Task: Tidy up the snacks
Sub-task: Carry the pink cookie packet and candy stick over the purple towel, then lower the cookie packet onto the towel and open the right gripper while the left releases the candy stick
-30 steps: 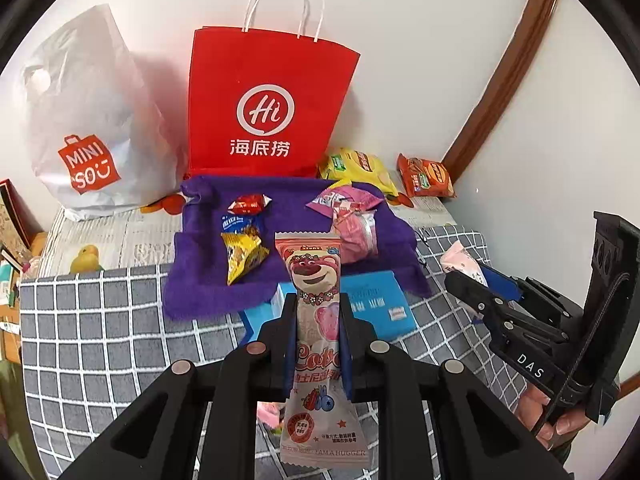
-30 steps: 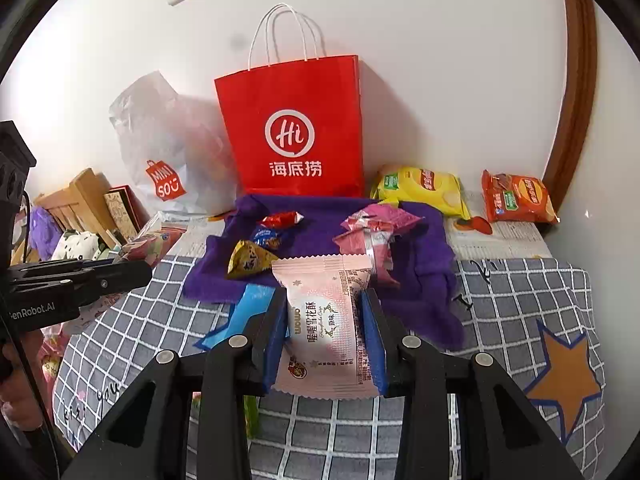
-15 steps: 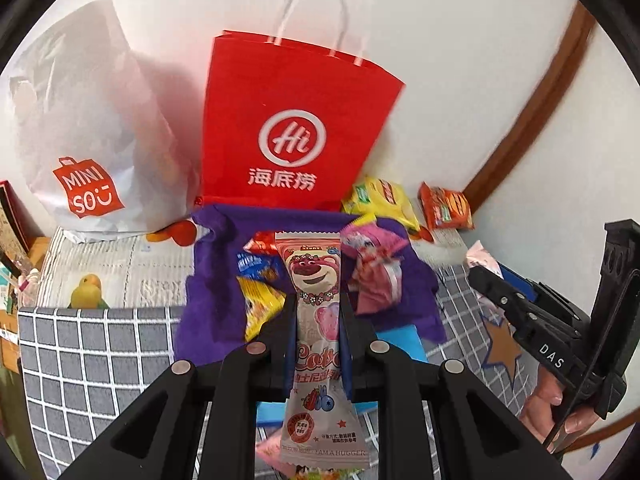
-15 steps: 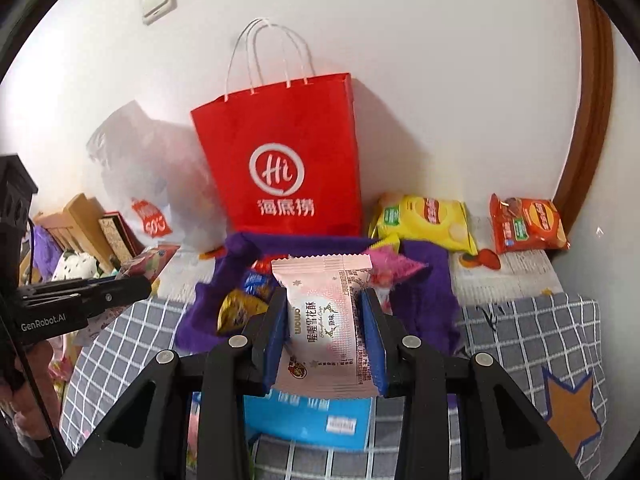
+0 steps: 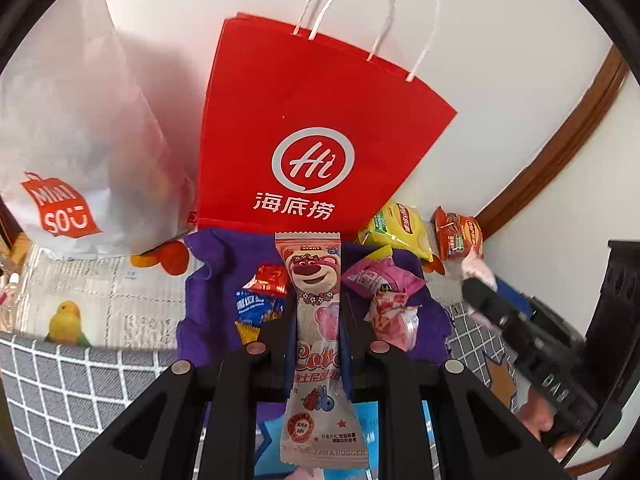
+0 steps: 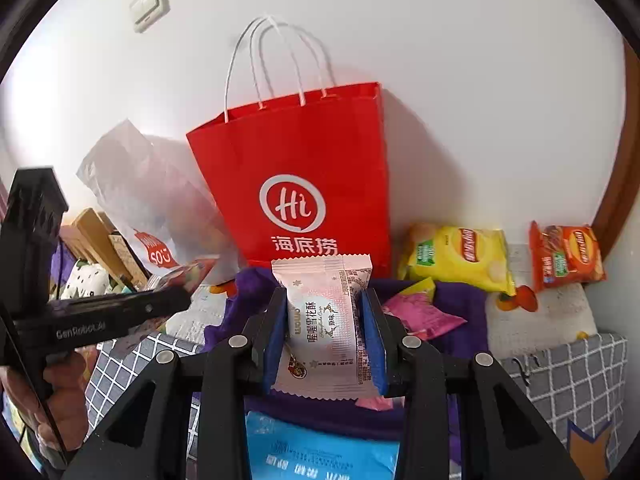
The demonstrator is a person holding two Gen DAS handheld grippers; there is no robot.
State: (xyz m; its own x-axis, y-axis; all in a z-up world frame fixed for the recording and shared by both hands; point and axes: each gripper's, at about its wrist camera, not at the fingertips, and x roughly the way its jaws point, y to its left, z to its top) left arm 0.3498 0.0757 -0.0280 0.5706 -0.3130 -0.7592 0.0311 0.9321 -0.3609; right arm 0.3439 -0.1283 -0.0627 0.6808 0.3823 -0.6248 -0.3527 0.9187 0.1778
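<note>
Two snacks are in my grip at once. My left gripper [image 5: 318, 336] is clamped on a long pink bear-print snack packet [image 5: 316, 320], which stands upright between the fingers, its top edge level with the base of the red paper bag [image 5: 316, 136]. My right gripper [image 6: 325, 336] pinches a pale pink nougat packet [image 6: 325, 320] between its blue pads [image 6: 276, 344], also upright and in front of the same red bag [image 6: 304, 184].

Below both grippers lies a purple towel [image 5: 208, 280] with loose snacks on it: a small red packet [image 5: 270, 278], a blue-and-orange one [image 5: 256, 312] beside it, and a magenta packet [image 5: 378, 278] with a pink-and-white wrapped sweet [image 5: 394, 316] just in front. A blue pack [image 6: 320, 448] lies on the grey checked cloth [image 6: 576, 368], nearer to me than the towel.

Against the wall, right of the red bag, sit a yellow chip bag [image 6: 460, 258] and an orange chip bag [image 6: 566, 256], close together but apart. A white Miniso plastic bag [image 5: 76, 152] stands left of the red one. A light switch [image 6: 149, 5] is on the wall above.
</note>
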